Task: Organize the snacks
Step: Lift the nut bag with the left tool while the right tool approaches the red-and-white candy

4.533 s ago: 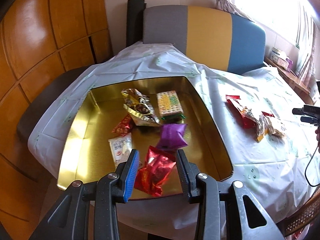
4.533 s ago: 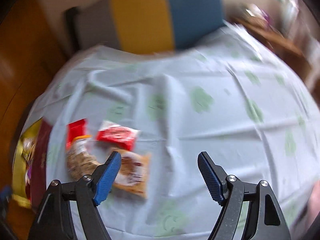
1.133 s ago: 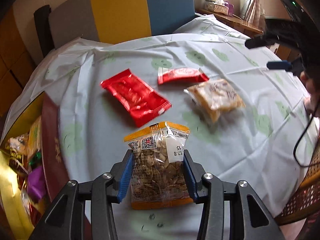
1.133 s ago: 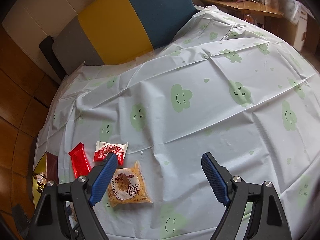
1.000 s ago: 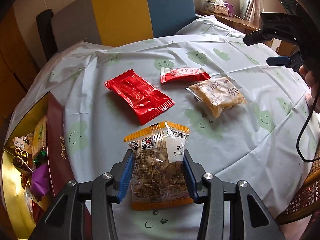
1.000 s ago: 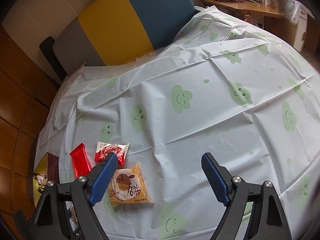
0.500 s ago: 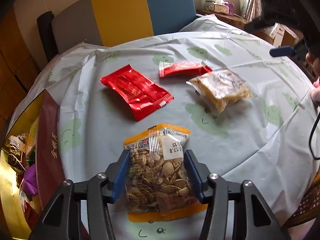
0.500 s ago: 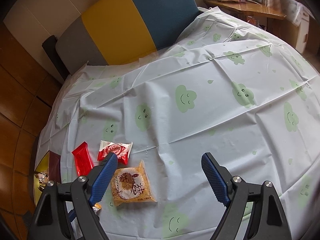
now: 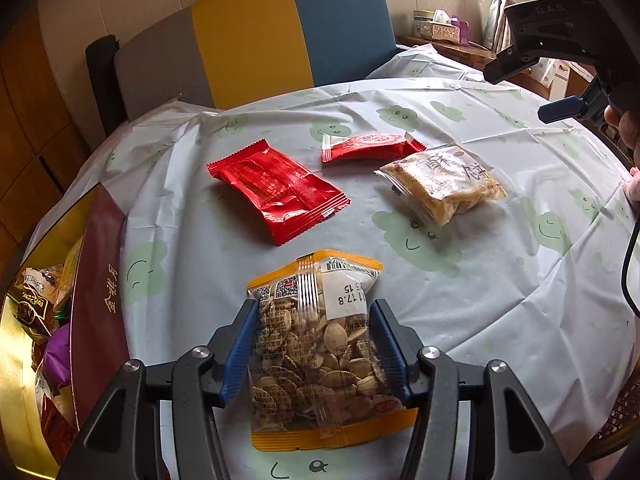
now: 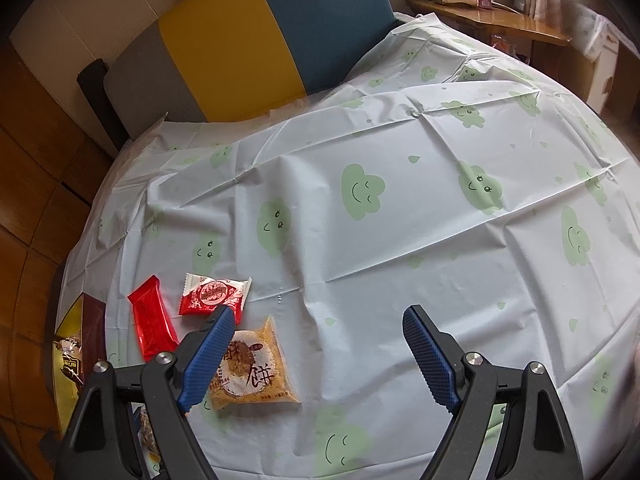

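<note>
Left gripper clamps seed pack, likely bound for gold box at frame's left; right gripper hangs wide open, empty.

A clear, orange-edged packet of pumpkin seeds sits pinched between the blue pads of the left hand-held gripper. Beyond it on the table lie a glossy long red foil packet, a small red-and-white wrapped sweet and a clear-wrapped crumbly golden pastry, near one another.
</note>
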`<state>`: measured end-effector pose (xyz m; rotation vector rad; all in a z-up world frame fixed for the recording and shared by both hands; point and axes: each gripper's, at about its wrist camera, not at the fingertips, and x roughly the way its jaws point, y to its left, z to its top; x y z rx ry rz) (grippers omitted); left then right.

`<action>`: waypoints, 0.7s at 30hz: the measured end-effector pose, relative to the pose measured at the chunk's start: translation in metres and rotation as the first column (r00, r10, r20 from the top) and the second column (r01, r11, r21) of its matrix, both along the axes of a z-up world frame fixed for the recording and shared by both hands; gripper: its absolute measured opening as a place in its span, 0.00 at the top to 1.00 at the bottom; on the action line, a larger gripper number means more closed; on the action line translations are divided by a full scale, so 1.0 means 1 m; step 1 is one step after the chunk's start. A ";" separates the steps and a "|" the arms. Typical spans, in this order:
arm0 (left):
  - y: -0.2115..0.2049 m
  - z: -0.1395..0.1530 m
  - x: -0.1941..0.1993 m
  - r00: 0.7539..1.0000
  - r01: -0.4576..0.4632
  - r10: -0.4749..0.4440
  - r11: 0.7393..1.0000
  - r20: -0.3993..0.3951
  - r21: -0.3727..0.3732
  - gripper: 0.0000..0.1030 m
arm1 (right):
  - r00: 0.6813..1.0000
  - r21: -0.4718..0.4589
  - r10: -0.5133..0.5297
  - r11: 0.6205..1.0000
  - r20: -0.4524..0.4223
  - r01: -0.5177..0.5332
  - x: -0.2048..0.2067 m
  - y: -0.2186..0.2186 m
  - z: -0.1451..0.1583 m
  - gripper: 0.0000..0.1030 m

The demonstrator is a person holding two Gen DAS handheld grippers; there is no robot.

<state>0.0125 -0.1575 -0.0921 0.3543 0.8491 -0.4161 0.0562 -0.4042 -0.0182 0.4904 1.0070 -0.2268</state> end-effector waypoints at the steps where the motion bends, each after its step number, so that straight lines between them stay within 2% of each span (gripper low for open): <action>1: 0.000 0.000 0.000 1.000 0.001 -0.001 1.000 0.002 -0.001 0.44 | 1.000 -0.003 0.000 1.000 -0.003 0.000 0.000 0.000 -0.001 0.16; 12: 0.002 0.000 -0.001 1.000 0.006 -0.006 1.000 0.007 -0.013 0.44 | 0.999 -0.037 0.034 0.999 -0.027 -0.035 0.004 0.008 -0.005 0.16; 21: 0.004 -0.001 -0.002 1.000 0.015 -0.014 1.000 0.023 -0.023 0.44 | 0.993 -0.049 0.108 0.993 -0.047 -0.110 0.010 0.023 -0.010 0.16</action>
